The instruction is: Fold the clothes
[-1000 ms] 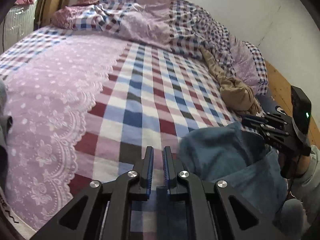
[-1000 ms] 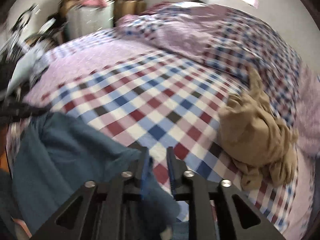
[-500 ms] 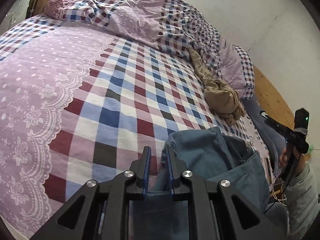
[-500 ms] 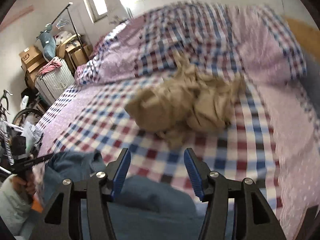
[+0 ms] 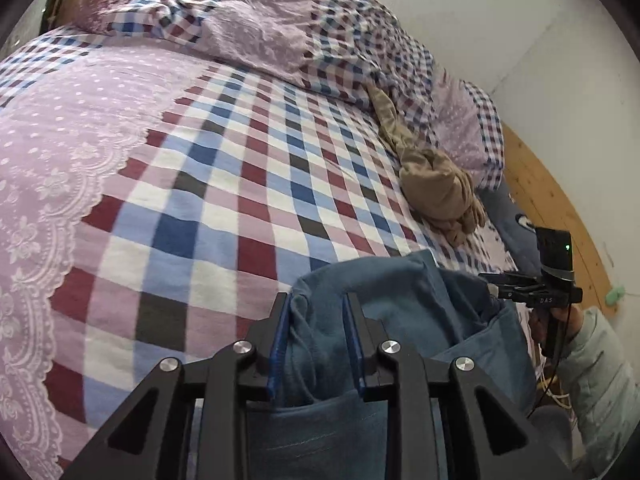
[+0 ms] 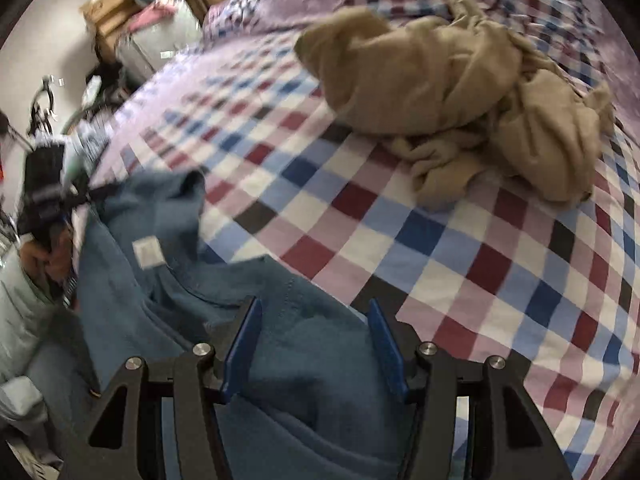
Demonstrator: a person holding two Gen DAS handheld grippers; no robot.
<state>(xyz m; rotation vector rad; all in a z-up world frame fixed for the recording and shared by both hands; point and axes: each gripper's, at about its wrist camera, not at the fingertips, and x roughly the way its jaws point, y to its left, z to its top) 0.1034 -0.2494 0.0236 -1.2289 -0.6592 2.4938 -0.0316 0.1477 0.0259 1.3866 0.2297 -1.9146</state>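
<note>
A teal-blue garment [image 5: 404,316] lies bunched at the near edge of the checked bed; it also shows in the right wrist view [image 6: 280,344], with a white label [image 6: 147,252] near its collar. My left gripper [image 5: 318,320] is open, its blue pads either side of a raised fold of the garment. My right gripper [image 6: 314,336] is open wide just above the garment. A crumpled tan garment [image 6: 460,92] lies farther up the bed, also in the left wrist view [image 5: 436,188]. The right gripper shows from the side in the left wrist view [image 5: 532,288].
The checked sheet [image 5: 248,184] covers the bed, with a lilac lace-edged cover [image 5: 52,152] at left and a rumpled duvet [image 5: 256,28] at the head. A wooden floor [image 5: 560,208] lies to the right. Boxes and clutter [image 6: 132,32] stand beyond the bed.
My left gripper has opened from shut on the blue cloth. My right gripper opened earlier, swung toward the tan garment and now sits lower over the blue one.
</note>
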